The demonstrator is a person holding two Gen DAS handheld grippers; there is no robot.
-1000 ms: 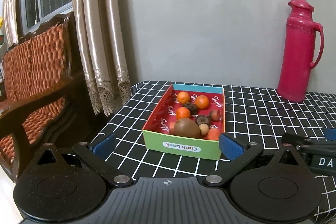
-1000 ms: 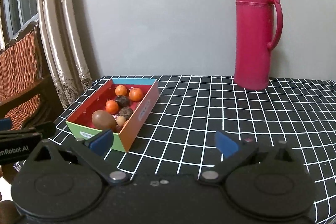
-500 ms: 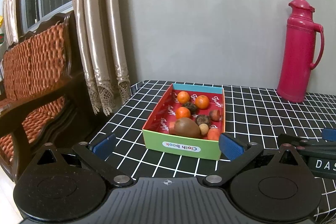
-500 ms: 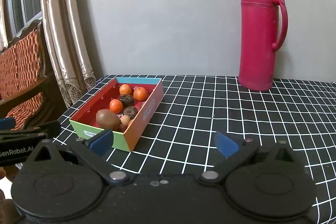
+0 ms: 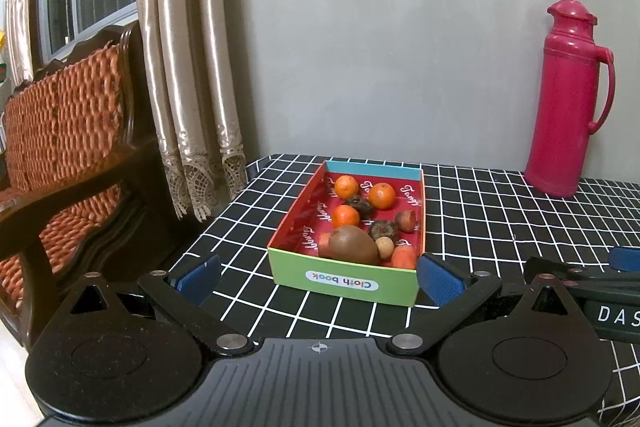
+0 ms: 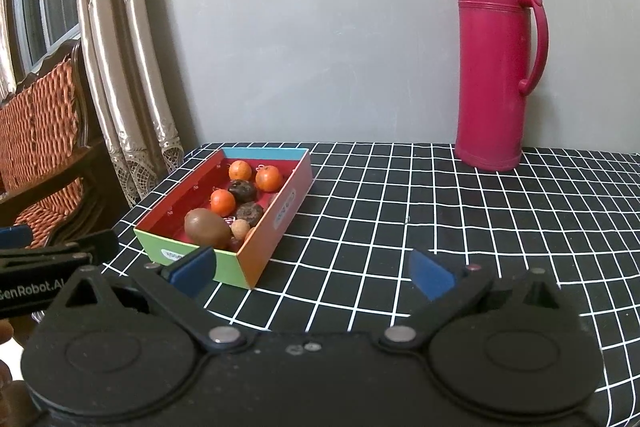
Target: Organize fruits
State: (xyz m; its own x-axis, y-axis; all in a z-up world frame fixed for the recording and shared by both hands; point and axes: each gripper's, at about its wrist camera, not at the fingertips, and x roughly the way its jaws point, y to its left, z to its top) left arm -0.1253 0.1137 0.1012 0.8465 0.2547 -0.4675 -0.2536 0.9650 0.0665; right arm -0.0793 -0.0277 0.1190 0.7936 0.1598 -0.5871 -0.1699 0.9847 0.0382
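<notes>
A coloured cardboard box (image 5: 344,279) (image 6: 260,247) stands on the black checked tablecloth. It holds three oranges (image 5: 346,185), a brown kiwi (image 5: 352,245) (image 6: 206,227), dark wrinkled fruits (image 5: 383,229) and several small fruits. My left gripper (image 5: 318,277) is open and empty, just in front of the box's near wall. My right gripper (image 6: 312,271) is open and empty, to the right of the box, over the cloth. Each gripper shows at the edge of the other's view.
A tall pink thermos (image 5: 568,99) (image 6: 498,59) stands at the back right by the grey wall. A wooden chair with an orange woven cushion (image 5: 60,131) and beige curtains (image 5: 188,67) are to the left, beyond the table (image 6: 400,219) edge.
The right gripper view has shifted slightly, so the box and thermos sit a little to the right and closer. The left gripper has hardly moved. Both stay open.
</notes>
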